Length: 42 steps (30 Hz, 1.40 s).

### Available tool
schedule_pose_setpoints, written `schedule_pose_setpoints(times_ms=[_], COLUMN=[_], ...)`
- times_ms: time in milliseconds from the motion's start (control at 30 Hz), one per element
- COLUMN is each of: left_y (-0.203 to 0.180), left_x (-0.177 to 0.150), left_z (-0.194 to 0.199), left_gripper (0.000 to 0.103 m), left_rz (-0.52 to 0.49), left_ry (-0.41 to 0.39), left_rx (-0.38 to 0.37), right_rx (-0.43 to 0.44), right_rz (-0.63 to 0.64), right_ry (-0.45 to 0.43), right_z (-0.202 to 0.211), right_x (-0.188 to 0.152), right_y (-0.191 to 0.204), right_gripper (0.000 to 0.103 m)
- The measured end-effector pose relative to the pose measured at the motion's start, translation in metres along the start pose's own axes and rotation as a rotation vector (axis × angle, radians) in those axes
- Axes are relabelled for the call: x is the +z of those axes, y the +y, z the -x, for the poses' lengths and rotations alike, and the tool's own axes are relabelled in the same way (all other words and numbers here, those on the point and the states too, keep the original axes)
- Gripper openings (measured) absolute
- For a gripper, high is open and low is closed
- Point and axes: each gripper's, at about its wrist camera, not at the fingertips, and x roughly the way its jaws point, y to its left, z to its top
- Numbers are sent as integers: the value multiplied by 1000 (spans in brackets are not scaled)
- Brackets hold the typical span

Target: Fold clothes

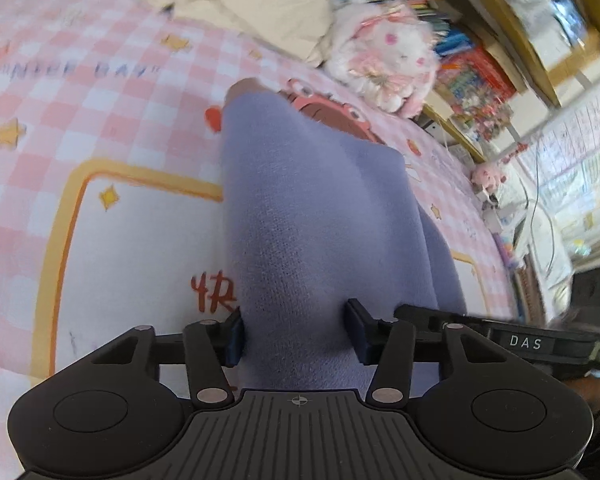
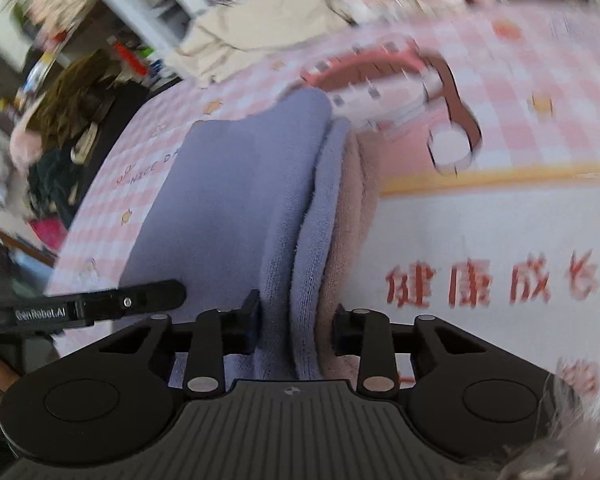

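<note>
A lavender knit garment [image 1: 300, 200] stretches away from me over the pink checked bedsheet [image 1: 80, 100]. My left gripper [image 1: 296, 336] is shut on its near end, and the cloth fills the gap between the pads. In the right wrist view the same garment [image 2: 228, 200] lies folded in layers, with a pinkish-beige layer [image 2: 352, 216] along its right side. My right gripper [image 2: 296, 328] is shut on those stacked edges. Each gripper shows in the other's view, the right one [image 1: 532, 344] and the left one [image 2: 100, 308], close side by side.
Cream bedding [image 1: 260, 4] and a white-and-pink plush toy [image 1: 384, 60] lie at the bed's far side, with a crowded bookshelf [image 1: 480, 72] behind. More cream cloth [image 2: 252, 32] is piled beyond the garment. Clutter [image 2: 60, 120] sits past the bed's left edge.
</note>
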Motion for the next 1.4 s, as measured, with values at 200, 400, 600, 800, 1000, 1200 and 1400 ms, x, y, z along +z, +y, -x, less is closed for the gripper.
schedule_pose_setpoints(times_ms=[200, 400, 600, 800, 1000, 1200, 1400], left_y=[-15, -13, -4, 5, 18, 34, 48], left_x=[5, 22, 48, 75, 102, 130, 150], left_z=[25, 26, 10, -7, -25, -44, -62], left_gripper=[45, 46, 46, 46, 46, 46, 46], left_rz=[-94, -91, -85, -80, -71, -59, -39], left_ry=[-119, -130, -123, -116, -111, -110, -110], left_rx=[-7, -20, -23, -26, -24, -16, -9], right_rx=[-15, -21, -30, -43, -57, -64, -69], right_rz=[109, 137, 125, 116, 89, 68, 54], right_ry=[-97, -134, -131, -124, -112, -102, -85], right_z=[16, 20, 5, -13, -43, -70, -95], right_x=[2, 15, 40, 68, 95, 121, 146], right_y=[15, 20, 18, 15, 7, 2, -3], right_gripper=[28, 28, 29, 29, 29, 29, 29])
